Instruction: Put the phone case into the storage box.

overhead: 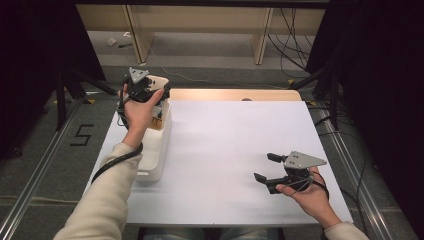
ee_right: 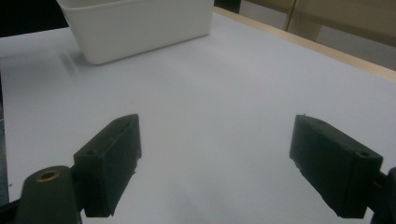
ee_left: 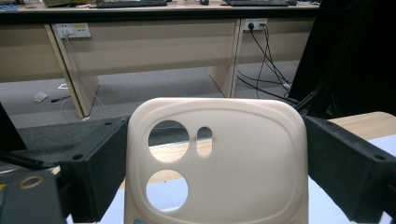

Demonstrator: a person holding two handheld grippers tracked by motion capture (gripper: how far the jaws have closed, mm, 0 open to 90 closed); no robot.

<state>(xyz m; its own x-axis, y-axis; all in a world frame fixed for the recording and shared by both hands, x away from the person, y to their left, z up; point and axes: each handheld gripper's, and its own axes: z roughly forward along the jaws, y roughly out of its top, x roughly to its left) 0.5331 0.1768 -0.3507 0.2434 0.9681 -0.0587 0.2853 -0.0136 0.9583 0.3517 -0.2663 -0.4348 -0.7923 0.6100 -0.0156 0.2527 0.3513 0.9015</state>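
The left claw (overhead: 150, 86) is clenched on a cream phone case (ee_left: 215, 163), its jaws pressing the case's two side edges, and holds it raised above the far end of the white bin (overhead: 156, 157) at the table's (overhead: 235, 150) far-left corner. The right claw (overhead: 266, 169) is released, jaws spread wide with nothing between them, low over the near-right part of the table. Between the bin and the right claw lies a broad stretch of bare white surface.

Left gripper (overhead: 150, 90) was raised at 10 o'clock, jaws clamped; right gripper (overhead: 267, 167) sat low at 4 o'clock, jaws spread wide.
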